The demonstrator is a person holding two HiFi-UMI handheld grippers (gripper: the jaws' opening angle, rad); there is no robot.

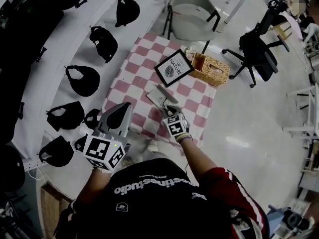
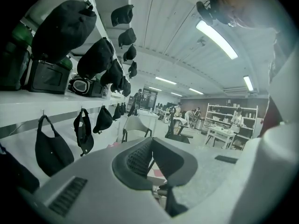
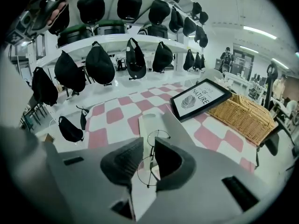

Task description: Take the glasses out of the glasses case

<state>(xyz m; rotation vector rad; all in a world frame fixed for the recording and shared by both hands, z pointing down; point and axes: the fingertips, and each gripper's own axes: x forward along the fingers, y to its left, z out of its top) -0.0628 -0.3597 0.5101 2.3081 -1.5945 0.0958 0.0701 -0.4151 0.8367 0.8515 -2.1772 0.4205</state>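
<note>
wire glasses [image 3: 152, 155] pinched in right gripper [image 3: 149, 142], just above the case [image 3: 150, 120].

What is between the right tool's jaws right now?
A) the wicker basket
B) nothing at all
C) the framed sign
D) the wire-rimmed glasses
D: in the right gripper view the right tool has its jaws closed on the thin round wire-rimmed glasses, just above the open grey case on the checked cloth.
</note>
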